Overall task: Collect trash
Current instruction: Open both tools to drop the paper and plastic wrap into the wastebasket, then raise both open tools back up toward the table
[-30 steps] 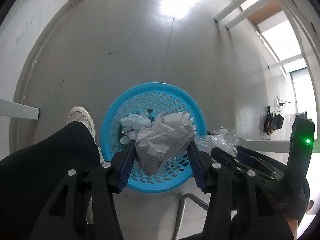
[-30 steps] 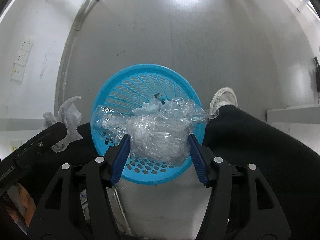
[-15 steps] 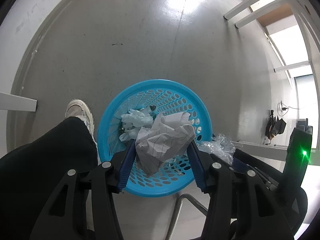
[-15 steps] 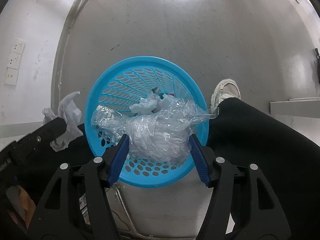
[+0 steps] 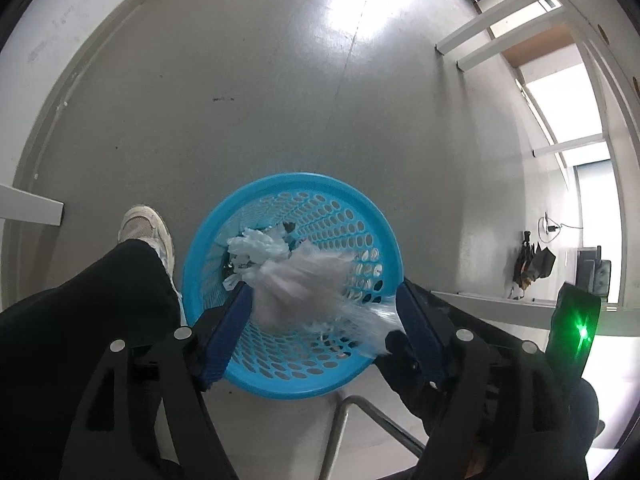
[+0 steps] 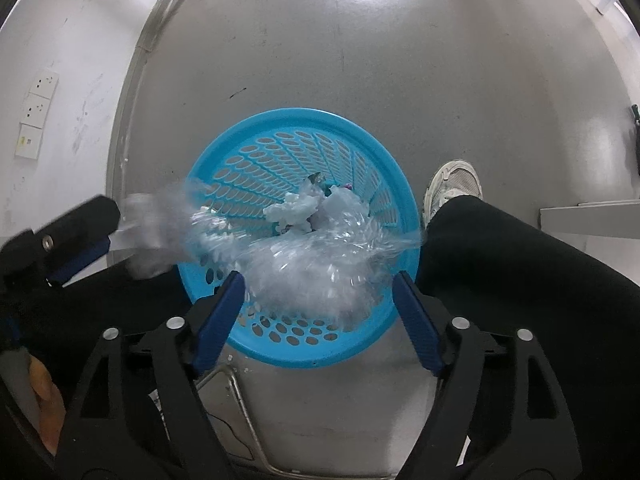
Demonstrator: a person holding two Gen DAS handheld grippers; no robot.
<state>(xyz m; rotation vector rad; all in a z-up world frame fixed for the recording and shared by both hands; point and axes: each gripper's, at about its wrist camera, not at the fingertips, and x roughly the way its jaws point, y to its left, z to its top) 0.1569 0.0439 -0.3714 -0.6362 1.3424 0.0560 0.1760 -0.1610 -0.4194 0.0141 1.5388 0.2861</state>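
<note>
A round blue perforated basket (image 5: 372,220) stands on the grey floor right below both grippers; it also shows in the right wrist view (image 6: 248,136). My left gripper (image 5: 324,304) is open, and the crumpled white paper (image 5: 304,284) is motion-blurred between its fingers, dropping into the basket. My right gripper (image 6: 318,300) is open, and the clear plastic wrap (image 6: 316,264) is blurred, falling over the basket. White crumpled tissue (image 5: 258,244) lies inside the basket.
The person's black trouser leg (image 5: 80,312) and white shoe (image 5: 146,226) are left of the basket. A metal chair frame (image 5: 360,424) is below it. A white wall with sockets (image 6: 38,120) is at the left. White furniture legs (image 5: 496,36) are far right.
Both grippers have opened. The paper and the plastic wrap have left the fingers and are falling, blurred, into the basket. The basket sits slightly lower in both views.
</note>
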